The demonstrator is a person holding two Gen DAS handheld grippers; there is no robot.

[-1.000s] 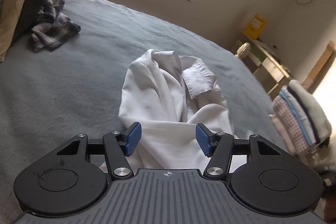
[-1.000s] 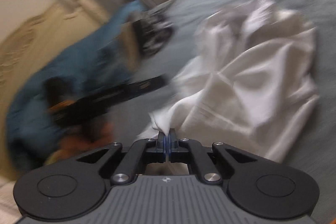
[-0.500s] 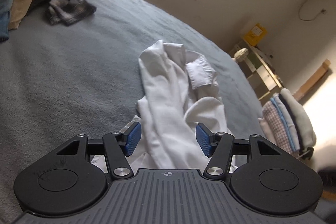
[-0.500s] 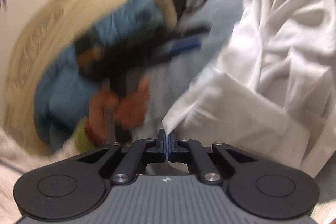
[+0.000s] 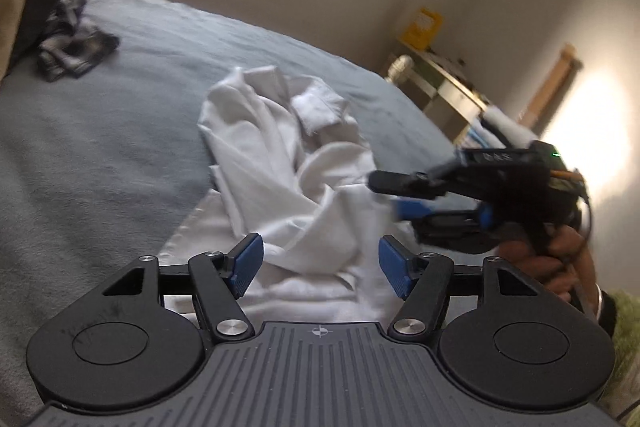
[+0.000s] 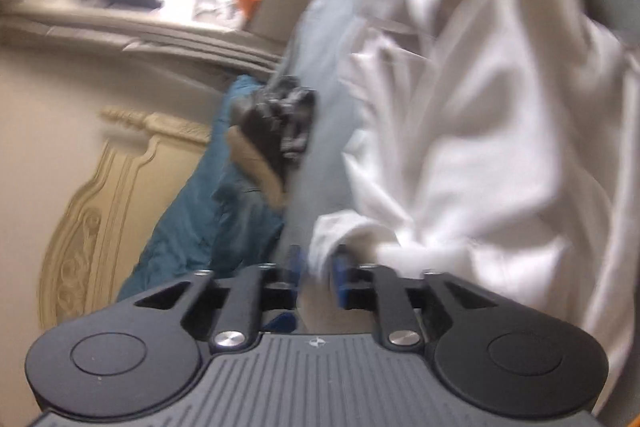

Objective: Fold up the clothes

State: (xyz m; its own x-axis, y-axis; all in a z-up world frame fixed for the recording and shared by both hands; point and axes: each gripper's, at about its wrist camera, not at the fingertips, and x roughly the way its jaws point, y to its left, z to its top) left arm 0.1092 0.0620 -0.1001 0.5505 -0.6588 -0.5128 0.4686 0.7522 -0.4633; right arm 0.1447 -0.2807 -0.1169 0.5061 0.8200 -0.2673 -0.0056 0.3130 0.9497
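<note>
The crumpled white cotton shirt (image 5: 288, 171) lies bunched on the grey bed (image 5: 100, 131). The left claw (image 5: 320, 263) hovers released at its near hem; the right claw (image 6: 318, 267), part-open, straddles a fold. Judgement: pinch single layers, spread flat.

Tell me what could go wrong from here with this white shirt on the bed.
1. The right tool has parted pads with a shirt edge between them; the white shirt may slip free.
2. The left tool is open over bunched layers and might pinch several folds rather than one edge.
3. The right tool reaches across close to the left tool, so the two might bump.
</note>
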